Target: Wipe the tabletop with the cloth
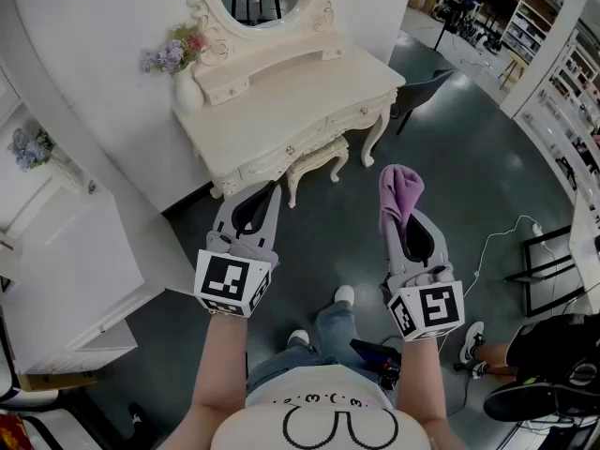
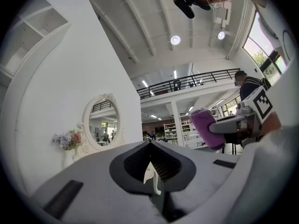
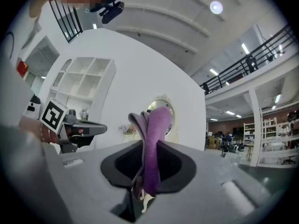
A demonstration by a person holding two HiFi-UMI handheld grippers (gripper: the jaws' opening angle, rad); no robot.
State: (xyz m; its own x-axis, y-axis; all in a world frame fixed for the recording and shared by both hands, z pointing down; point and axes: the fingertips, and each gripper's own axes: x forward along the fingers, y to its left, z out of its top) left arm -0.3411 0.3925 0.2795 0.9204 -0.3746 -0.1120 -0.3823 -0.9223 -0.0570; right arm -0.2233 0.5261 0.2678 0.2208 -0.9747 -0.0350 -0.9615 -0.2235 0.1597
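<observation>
Both tools, the grey left gripper (image 1: 262, 195) and the grey right gripper (image 1: 401, 216), hang side by side over the dark floor (image 1: 450, 148), well apart from the cream-white carved dressing table (image 1: 309, 97). A soft purple cloth (image 1: 401, 187) sticks up from the right one.

Seen along the left gripper (image 2: 150, 143), its jaws meet on nothing.

Seen along the right gripper (image 3: 147, 143), its jaws pinch the folded purple cloth (image 3: 154, 134), which stands upright between them.

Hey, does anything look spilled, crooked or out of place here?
Nothing stands out. The vase stands upright on the dressing table, the stool sits partly under it, and the purple cloth is bunched in the right gripper, away from the tabletop.
</observation>
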